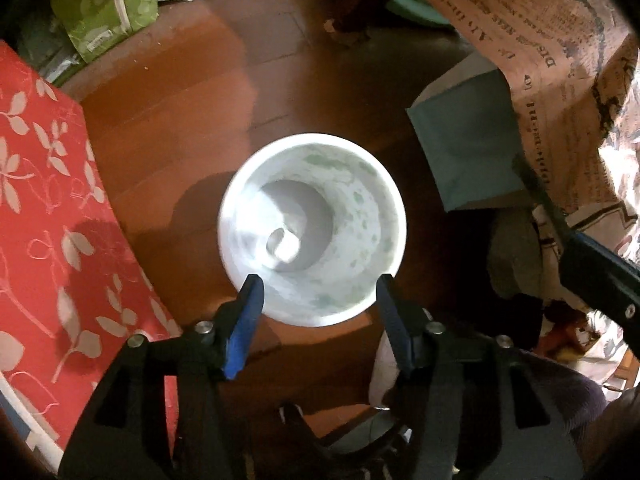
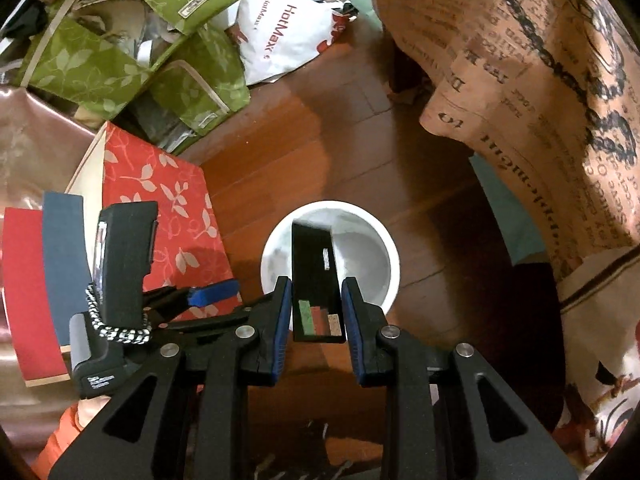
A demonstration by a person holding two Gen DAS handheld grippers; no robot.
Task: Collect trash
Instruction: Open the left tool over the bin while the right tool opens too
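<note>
A white round bin [image 1: 314,226] stands on the wooden floor; it also shows in the right wrist view [image 2: 362,254]. My left gripper [image 1: 318,286] is open, its blue pads [image 1: 250,300] spread either side of the bin's near rim, holding nothing. My right gripper [image 2: 316,292] is shut on a flat black packet [image 2: 316,276] with green, red and tan patches, held over the bin's mouth with its far end inside the rim. The left gripper's body [image 2: 120,276] shows at the left of the right wrist view.
A red leaf-patterned box [image 1: 48,208] lies left of the bin. Green leaf-patterned bags [image 2: 132,40] and a white HotMax bag [image 2: 284,28] are at the back. A brown newsprint cloth [image 2: 540,80] hangs on the right, with a teal box [image 1: 464,140] beside it.
</note>
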